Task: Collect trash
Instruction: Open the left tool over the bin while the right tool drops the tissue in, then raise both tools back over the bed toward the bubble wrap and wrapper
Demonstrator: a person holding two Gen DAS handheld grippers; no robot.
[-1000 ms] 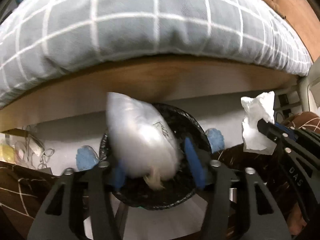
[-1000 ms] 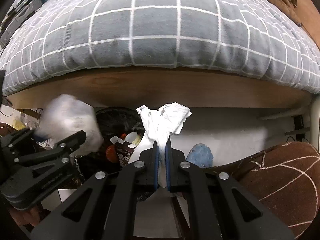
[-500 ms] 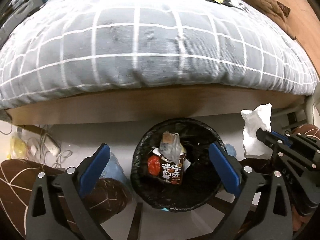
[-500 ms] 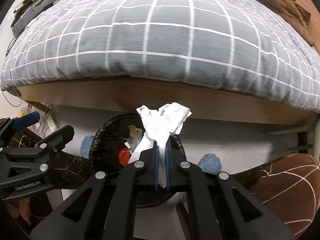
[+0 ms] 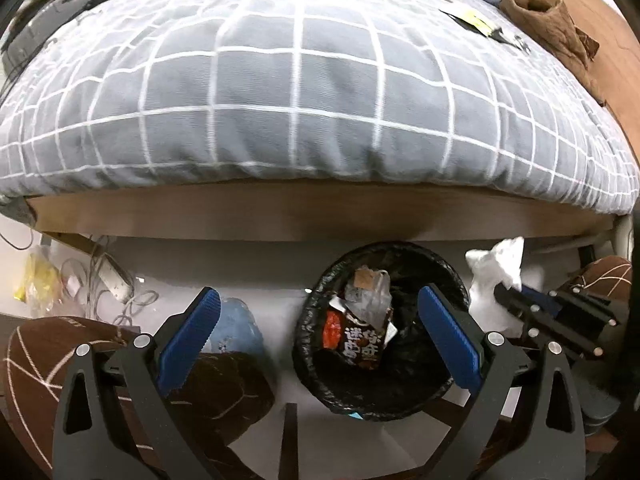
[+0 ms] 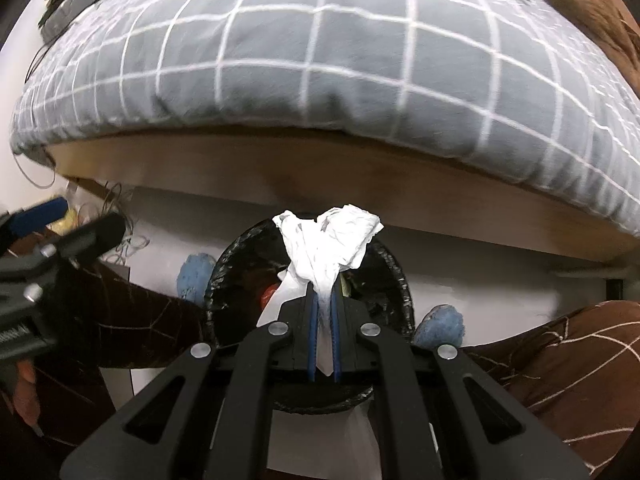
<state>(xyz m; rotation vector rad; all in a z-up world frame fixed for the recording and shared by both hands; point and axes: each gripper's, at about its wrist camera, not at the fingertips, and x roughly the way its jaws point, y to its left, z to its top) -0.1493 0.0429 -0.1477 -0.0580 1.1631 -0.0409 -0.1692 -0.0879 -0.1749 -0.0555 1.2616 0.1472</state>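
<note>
With a carton and wrappers already in the black-lined bin (image 5: 380,332), the left gripper (image 5: 316,336) gapes empty, while the right gripper (image 6: 324,312) pinches a crumpled tissue (image 6: 330,244) above it, undropped.

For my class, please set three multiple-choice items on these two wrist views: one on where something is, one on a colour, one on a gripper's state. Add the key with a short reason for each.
1. Where does the bin stand?
A. on the bed
B. on the floor beside the bed frame
C. on a chair

2. What colour is the bedcover?
A. grey with white grid lines
B. plain red
C. green with dots

3. What is the state of the right gripper?
A. open and empty
B. shut on a bottle
C. shut on the white tissue

Key: 1 B, the black-lined bin sits on the pale floor below the wooden frame. 2 A, white checks cross grey cloth. 3 C, the tissue stands pinched between the closed blue pads.
</note>
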